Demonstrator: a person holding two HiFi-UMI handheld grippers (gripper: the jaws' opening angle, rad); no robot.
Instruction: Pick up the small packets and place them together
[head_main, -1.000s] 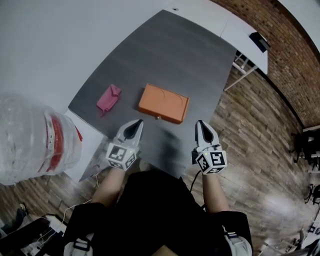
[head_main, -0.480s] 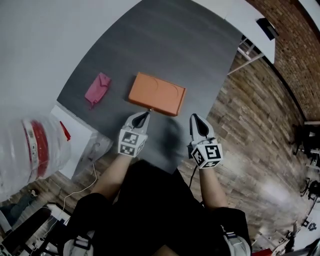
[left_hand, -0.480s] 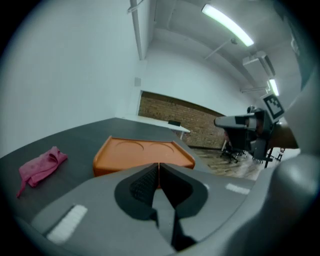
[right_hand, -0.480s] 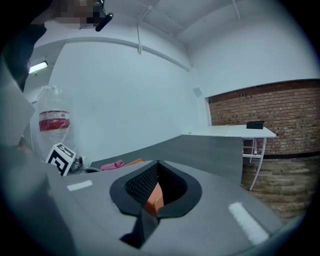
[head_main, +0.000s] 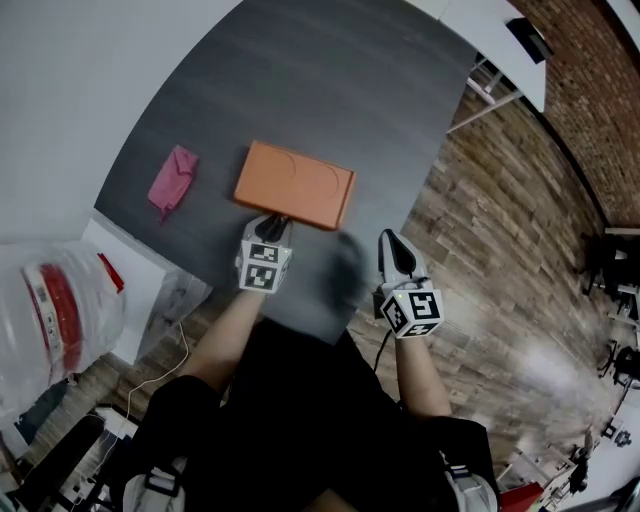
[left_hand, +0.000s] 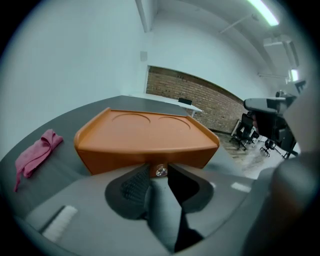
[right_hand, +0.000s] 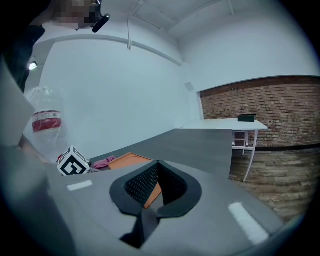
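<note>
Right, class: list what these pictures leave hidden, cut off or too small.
Small packets: in no view; the closed orange box hides its inside.
Pink cloth: head view, too small to tell whether it covers anything.
Right gripper view: the shut right tongs hide much of the box.
Clear bottle: cut off by the head view's left edge.

Orange box (head_main: 295, 184) squats near the front edge, and that's the block. There's a clear lane between it and the pink cloth (head_main: 172, 180) on the left. Bare grey table (head_main: 330, 80) runs beyond and rightward, open ahead of the right gripper (head_main: 393, 240). A water bottle (head_main: 60, 310) crowds the left, off the table.
</note>
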